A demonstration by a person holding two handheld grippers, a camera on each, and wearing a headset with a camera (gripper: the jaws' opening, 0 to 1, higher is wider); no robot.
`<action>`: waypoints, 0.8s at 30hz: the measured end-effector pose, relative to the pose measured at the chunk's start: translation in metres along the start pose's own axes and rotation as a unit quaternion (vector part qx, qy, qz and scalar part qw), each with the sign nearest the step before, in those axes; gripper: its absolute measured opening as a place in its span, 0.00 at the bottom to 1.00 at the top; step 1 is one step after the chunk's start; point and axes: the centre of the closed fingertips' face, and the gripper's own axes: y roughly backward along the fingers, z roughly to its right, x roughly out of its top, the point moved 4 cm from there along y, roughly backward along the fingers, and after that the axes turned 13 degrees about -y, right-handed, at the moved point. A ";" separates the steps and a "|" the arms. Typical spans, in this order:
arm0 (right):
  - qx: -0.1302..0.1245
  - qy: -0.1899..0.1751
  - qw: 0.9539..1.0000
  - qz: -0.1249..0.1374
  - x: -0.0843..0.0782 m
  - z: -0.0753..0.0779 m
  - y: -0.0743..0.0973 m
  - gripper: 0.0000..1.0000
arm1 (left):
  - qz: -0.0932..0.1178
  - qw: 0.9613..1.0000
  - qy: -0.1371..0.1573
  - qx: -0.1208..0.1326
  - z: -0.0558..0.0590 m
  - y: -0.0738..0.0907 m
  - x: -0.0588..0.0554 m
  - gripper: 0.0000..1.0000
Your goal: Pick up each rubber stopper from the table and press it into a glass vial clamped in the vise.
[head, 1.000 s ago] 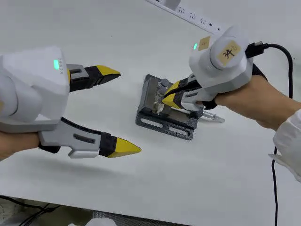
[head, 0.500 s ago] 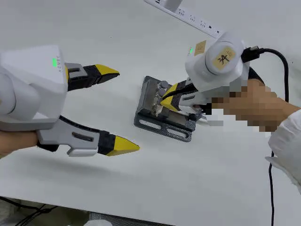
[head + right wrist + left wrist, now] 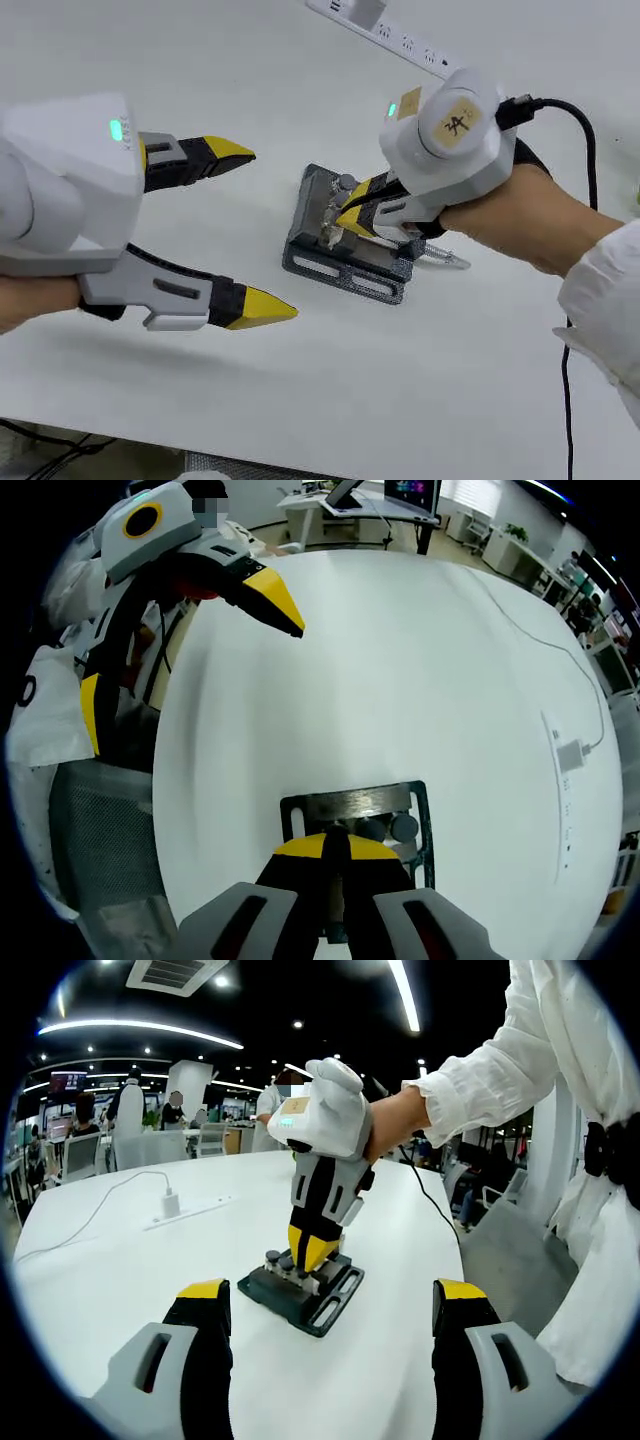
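A dark metal vise [image 3: 338,268] sits mid-table with small glass vials clamped in its jaws; grey rubber stoppers [image 3: 346,183] cap those at its far end. My right gripper [image 3: 343,216] is shut, its yellow tips pointing down onto a vial at the vise's middle. Whether a stopper sits under the tips is hidden. From its own view the shut right gripper [image 3: 335,846] covers the vise [image 3: 300,808], with two stoppers [image 3: 388,828] just beside it. My left gripper [image 3: 256,231] hangs wide open to the left of the vise, empty. Ahead of the left gripper [image 3: 330,1298] stands the vise [image 3: 322,1310].
A white power strip [image 3: 392,32] lies at the table's far edge. A black cable [image 3: 592,150] trails from the right gripper past the person's white sleeve [image 3: 610,300]. The vise's screw handle [image 3: 445,259] sticks out to the right. The near table edge [image 3: 300,462] is close below.
The right gripper has shifted slightly left and lower over the vise, still shut. The left gripper has stayed open in place.
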 end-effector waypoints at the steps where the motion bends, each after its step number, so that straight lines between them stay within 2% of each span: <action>1: 0.001 -0.001 1.000 -0.001 0.000 0.000 0.000 0.00 | 0.001 1.000 0.002 0.001 -0.001 0.001 0.000 0.82; 17: 0.006 -0.002 1.000 -0.013 0.000 0.007 -0.002 0.00 | 0.003 1.000 0.001 0.004 -0.004 -0.002 0.003 0.81; 24: -0.007 0.012 0.999 -0.031 0.002 0.006 -0.005 0.00 | 0.003 1.000 -0.001 0.006 -0.002 -0.003 0.006 0.81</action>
